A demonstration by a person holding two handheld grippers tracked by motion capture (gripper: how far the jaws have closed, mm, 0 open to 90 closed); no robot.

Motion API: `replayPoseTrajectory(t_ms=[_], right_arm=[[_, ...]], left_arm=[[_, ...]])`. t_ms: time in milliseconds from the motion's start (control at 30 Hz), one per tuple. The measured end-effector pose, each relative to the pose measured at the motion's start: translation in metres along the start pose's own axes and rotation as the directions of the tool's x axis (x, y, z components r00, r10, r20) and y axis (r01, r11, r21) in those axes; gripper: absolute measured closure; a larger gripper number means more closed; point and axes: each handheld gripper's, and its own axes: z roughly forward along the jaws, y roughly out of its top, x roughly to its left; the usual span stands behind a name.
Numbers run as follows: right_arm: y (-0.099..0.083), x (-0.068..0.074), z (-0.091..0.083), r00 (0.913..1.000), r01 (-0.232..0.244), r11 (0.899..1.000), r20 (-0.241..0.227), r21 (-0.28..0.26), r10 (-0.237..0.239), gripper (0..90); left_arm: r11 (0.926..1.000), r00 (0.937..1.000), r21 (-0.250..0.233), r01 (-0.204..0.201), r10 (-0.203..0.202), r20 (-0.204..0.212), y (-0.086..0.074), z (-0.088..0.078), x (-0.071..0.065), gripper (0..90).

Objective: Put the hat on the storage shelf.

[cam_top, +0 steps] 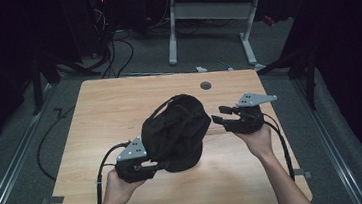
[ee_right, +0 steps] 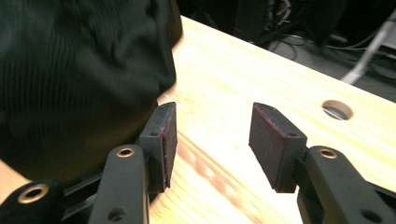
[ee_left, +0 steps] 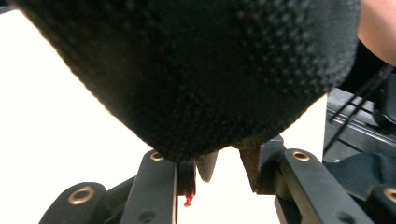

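The black fabric bag (cam_top: 177,132) is sitting in the middle of the wooden table (cam_top: 94,110), bunched into a rounded heap with a strap looping over its top. I am reading it as a soft backpack-like bag, though the cloth is too dark to make out pockets or zips.

I am holding its near-left lower edge with the left gripper (cam_top: 143,170): in the left gripper view the woven cloth (ee_left: 196,74) is hanging right over the jaws and a fold of it is dipping between them. The jaws are looking partly closed with a gap between them, so I cannot tell whether they are truly pinching the fabric.

The right gripper (cam_top: 223,115) is hovering just beside the bag's right flank, jaws spread wide and holding nothing. In the right gripper view the bag (ee_right: 79,70) is lying to the left of the left pad (ee_right: 169,135), close but not between the pads, with bare wood under the gap.

To do this step well, I am judging that I should be keeping the left hold low and steady as an anchor, and be swinging the right jaws leftward so a fold or the strap is sitting squarely between the pads before closing. Grabbing only a thin edge of loose cloth is risking a slip.

A round cable hole (cam_top: 205,85) is lying beyond the bag, well apart from it.
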Motion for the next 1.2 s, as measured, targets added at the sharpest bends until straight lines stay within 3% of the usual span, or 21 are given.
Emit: replayPoseTrajectory(t_ms=[200, 333, 567, 800, 1033, 1200], right_arm=[[-0.018, 0.003, -0.001, 0.9995, -0.003, 0.999, 0.033, 0.034, 0.002, 49.2], [-0.038, 0.0, 0.0, 0.9987, -0.045, 0.997, 0.029, 0.063, 0.043, 47.5], [-0.08, -0.003, 0.011, 0.9929, -0.098, 0.985, 0.08, 0.144, 0.087, 46.4], [-0.114, -0.011, 0.019, 0.9783, -0.166, 0.967, 0.155, 0.192, 0.138, 46.2], [-0.13, -0.015, 0.022, 0.9636, -0.196, 0.961, 0.221, 0.196, 0.151, 45.2], [-0.138, -0.016, 0.024, 0.958, -0.197, 0.959, 0.248, 0.206, 0.144, 44.8]], left_arm=[[0.999, 0.9997, -0.044, -0.004, 0.003, -0.025, 0.004, -0.004, -0.002, 68.6], [0.9969, 0.9992, -0.079, -0.007, 0.004, -0.04, 0.007, -0.005, -0.003, 68.6], [0.9887, 0.998, -0.15, 0.011, -0.02, -0.061, 0.015, -0.009, -0.003, 68.6], [0.978, 0.9936, -0.207, 0.023, -0.045, -0.103, 0.025, -0.011, 0.0, 68.6], [0.9666, 0.9876, -0.254, 0.036, -0.073, -0.139, 0.032, -0.01, 0.004, 68.5], [0.9618, 0.9835, -0.272, 0.032, -0.079, -0.163, 0.036, -0.011, 0.007, 68.6]])
